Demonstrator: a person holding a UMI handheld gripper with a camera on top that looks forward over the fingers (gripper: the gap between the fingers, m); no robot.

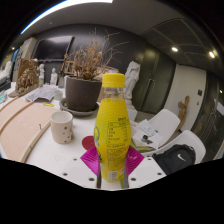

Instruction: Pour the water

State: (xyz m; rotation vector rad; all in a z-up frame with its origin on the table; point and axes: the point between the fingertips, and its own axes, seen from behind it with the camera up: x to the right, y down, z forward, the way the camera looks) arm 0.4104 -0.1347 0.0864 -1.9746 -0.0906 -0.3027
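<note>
A yellow bottle (pixel 113 130) with a yellow cap and a printed label stands upright between my gripper's (pixel 112 160) two magenta pads (pixel 91 160). Both pads press against its lower sides, so the gripper is shut on the bottle. The bottle's base is level with the white round table (pixel 60 155). A white paper cup with dark dots (pixel 62 126) stands on the table beyond and left of the fingers, apart from the bottle.
A dark pot with dry twigs (pixel 83 90) stands on the table behind the cup and bottle. White chairs (pixel 160 128) and a black bag (pixel 176 157) lie to the right. A wooden board (pixel 20 122) lies at the table's left.
</note>
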